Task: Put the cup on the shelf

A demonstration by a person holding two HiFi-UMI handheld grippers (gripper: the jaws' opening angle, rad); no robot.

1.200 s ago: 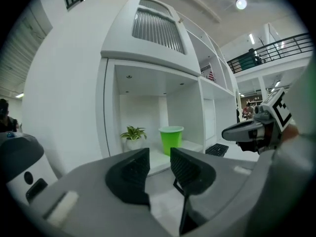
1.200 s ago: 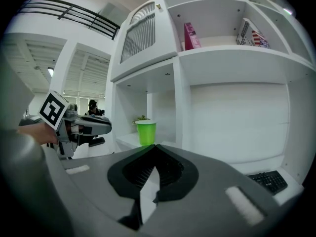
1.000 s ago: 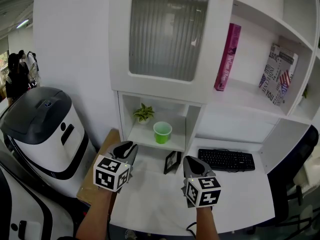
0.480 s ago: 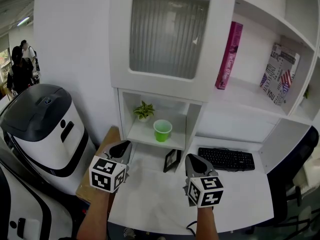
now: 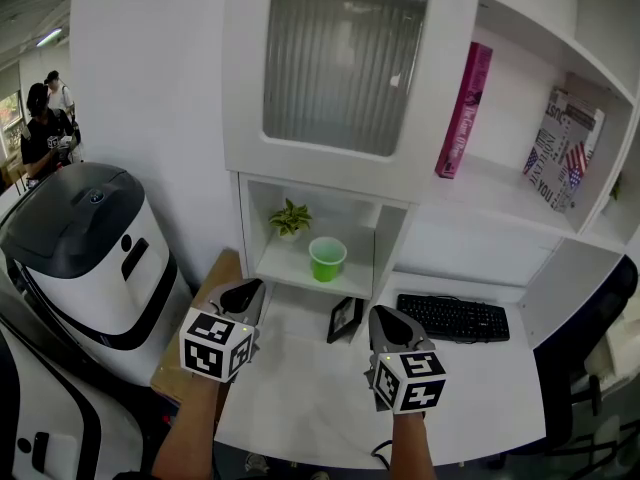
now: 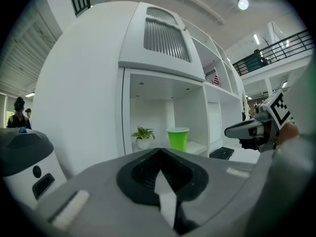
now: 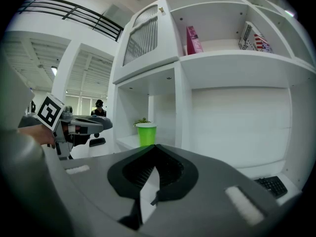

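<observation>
1. The white shelf unit (image 5: 400, 183) fills most of the head view. Its low open compartment (image 5: 290, 271) sits just above the worktop.
2. The worktop (image 5: 480, 393) carries a keyboard (image 5: 452, 319) and a small picture frame (image 5: 346, 320). No cup stands on it.
3. The left gripper (image 5: 243, 293) and the right gripper (image 5: 388, 320) hover over the near part of the worktop, well apart from the compartment. Each has its fingers clenched together, with nothing between them.
4. The green cup (image 5: 327, 259) stands upright on the compartment's shelf board, near a small potted plant (image 5: 291, 221) that sits further back to its left.
5. Judged from this, the task looks finished: the cup is on the shelf and neither gripper holds it. At most, the grippers need to draw away.
</observation>
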